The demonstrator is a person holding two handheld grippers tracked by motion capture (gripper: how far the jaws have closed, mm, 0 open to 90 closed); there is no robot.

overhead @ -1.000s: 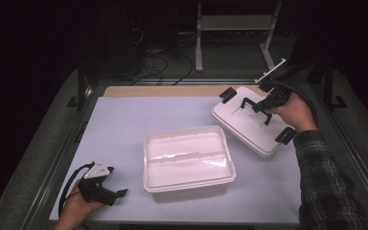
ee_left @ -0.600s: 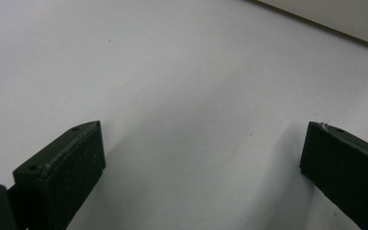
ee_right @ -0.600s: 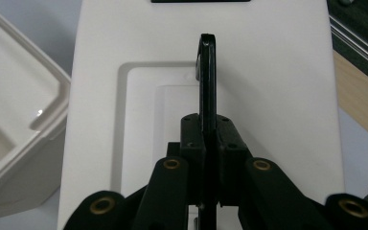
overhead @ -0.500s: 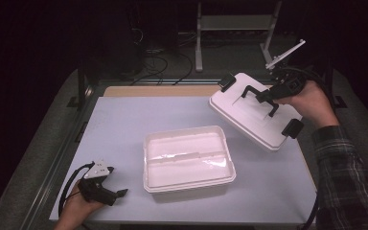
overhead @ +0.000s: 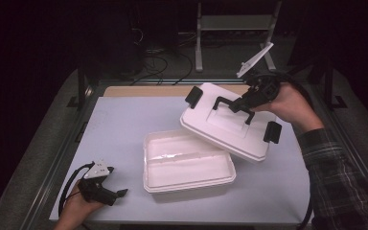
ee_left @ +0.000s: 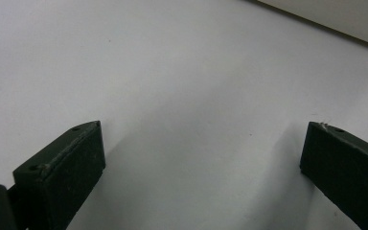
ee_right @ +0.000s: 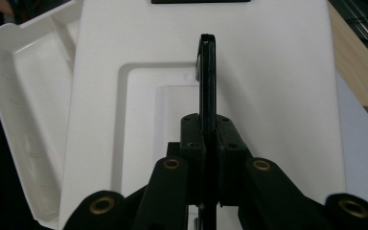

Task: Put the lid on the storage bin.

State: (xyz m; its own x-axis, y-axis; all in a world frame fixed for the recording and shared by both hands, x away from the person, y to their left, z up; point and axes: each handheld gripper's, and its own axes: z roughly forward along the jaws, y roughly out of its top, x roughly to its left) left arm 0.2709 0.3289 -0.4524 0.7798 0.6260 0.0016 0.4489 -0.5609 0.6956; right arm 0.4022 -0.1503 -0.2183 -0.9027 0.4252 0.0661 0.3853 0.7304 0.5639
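White table top (overhead: 124, 124), open white storage box (overhead: 187, 165) at its middle, tilted white lid (overhead: 220, 127) lifted over the box's far right corner, right gripper (overhead: 239, 106) clamped on the lid's black handle (ee_right: 207, 62), left gripper (overhead: 120, 193) resting near the table's front left corner, jaws apart.

Open container (overhead: 187, 165) sits mid-table (overhead: 124, 124). Lid (overhead: 227, 122) held tilted above its far-right corner, right gripper (overhead: 242, 103) clamped on lid handle (overhead: 232, 108). Left gripper (overhead: 117, 194) rests at near-left table edge, well apart.
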